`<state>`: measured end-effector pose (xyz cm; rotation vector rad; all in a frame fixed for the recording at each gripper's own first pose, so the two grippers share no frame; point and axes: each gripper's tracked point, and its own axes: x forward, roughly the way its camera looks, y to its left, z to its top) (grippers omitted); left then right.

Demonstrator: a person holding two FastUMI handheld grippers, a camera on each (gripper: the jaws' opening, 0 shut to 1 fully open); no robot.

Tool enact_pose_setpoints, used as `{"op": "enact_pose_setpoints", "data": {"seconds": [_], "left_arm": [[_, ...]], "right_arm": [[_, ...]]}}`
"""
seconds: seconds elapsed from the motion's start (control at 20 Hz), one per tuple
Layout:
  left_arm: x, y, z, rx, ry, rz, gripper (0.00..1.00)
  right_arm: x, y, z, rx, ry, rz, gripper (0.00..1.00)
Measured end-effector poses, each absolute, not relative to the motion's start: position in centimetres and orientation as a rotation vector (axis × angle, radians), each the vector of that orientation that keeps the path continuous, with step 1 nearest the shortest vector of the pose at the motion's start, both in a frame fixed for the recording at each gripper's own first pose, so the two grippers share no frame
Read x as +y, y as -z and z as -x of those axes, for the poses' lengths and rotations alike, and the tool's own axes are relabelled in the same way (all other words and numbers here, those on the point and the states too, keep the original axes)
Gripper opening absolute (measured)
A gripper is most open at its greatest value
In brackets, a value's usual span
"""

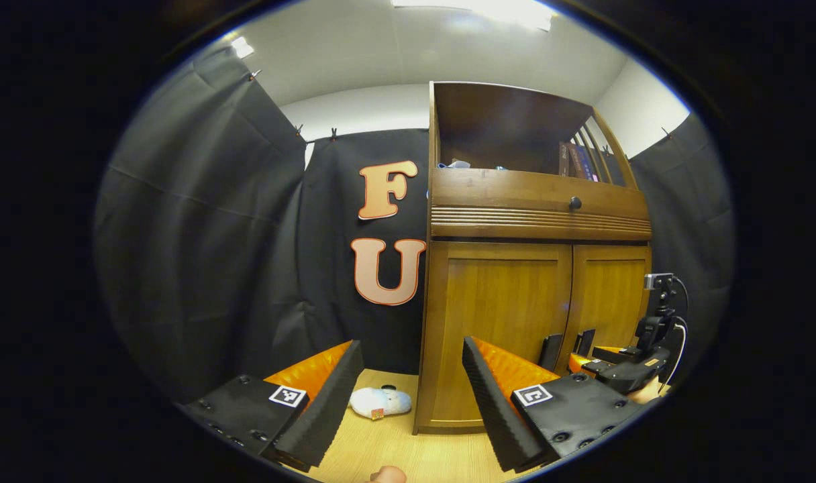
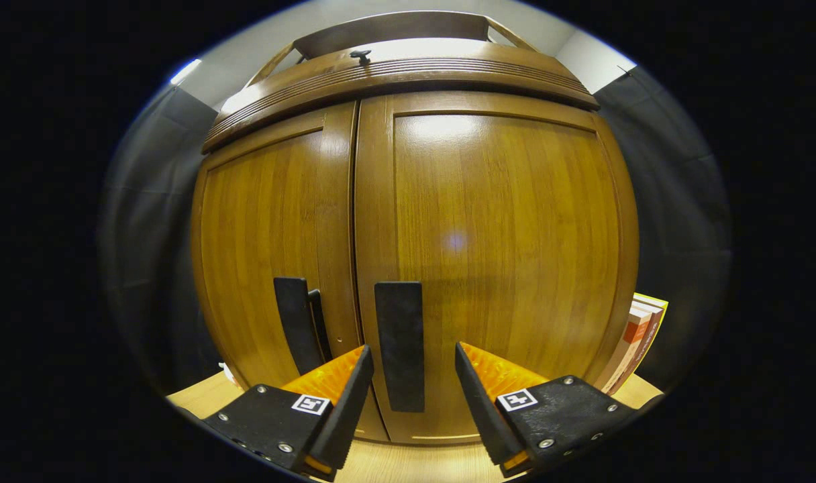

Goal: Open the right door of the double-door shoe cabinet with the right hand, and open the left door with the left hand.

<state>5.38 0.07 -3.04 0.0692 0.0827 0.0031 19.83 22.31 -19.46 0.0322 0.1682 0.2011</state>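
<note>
The wooden shoe cabinet (image 1: 535, 221) stands at the right of the left gripper view, both doors closed. In the right gripper view the right door (image 2: 502, 255) and left door (image 2: 267, 248) loom close, each with a dark vertical handle near the middle seam. My right gripper (image 2: 411, 376) is open, its fingers on either side of the right door's handle (image 2: 399, 342), not pressing it. The left door's handle (image 2: 295, 322) sits just left of it. My left gripper (image 1: 413, 382) is open and holds nothing, back from the cabinet's left corner. The right gripper (image 1: 623, 369) also shows at the doors.
A white plush slipper (image 1: 381, 402) lies on the wooden floor (image 1: 394, 449) left of the cabinet. Books (image 2: 636, 342) lean against the cabinet's right side. Black cloth walls surround the booth. A drawer with a knob (image 1: 574, 201) and an open shelf with books top the cabinet.
</note>
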Motion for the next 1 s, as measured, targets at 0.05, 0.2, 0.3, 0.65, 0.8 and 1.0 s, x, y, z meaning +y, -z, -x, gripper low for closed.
{"op": "enact_pose_setpoints", "data": {"seconds": [0.05, 0.2, 0.3, 0.65, 0.8, 1.0], "left_arm": [[0.2, 3.2, -5.4, 0.085, -0.007, -0.069, 0.99], [0.4, 3.2, -5.6, 0.083, -0.012, -0.069, 0.94], [0.4, 3.3, -5.8, 0.083, -0.007, -0.065, 0.96], [-0.1, 3.4, -5.2, 0.09, 0.002, -0.07, 0.96], [0.1, 3.2, -5.0, 0.084, -0.007, -0.067, 0.98], [0.2, 3.4, -4.4, 0.094, -0.014, -0.058, 0.99]], "right_arm": [[22.5, 19.5, -20.1, 0.166, -0.201, -0.032, 0.8], [22.9, 19.8, -20.4, 0.168, -0.205, -0.036, 0.58], [23.1, 20.0, -20.6, 0.175, -0.203, -0.035, 0.41], [22.8, 20.1, -20.3, 0.184, -0.209, -0.044, 0.33], [22.6, 20.0, -19.5, 0.179, -0.222, -0.046, 0.3], [22.2, 19.8, -17.8, 0.178, -0.245, -0.048, 0.34]]}}
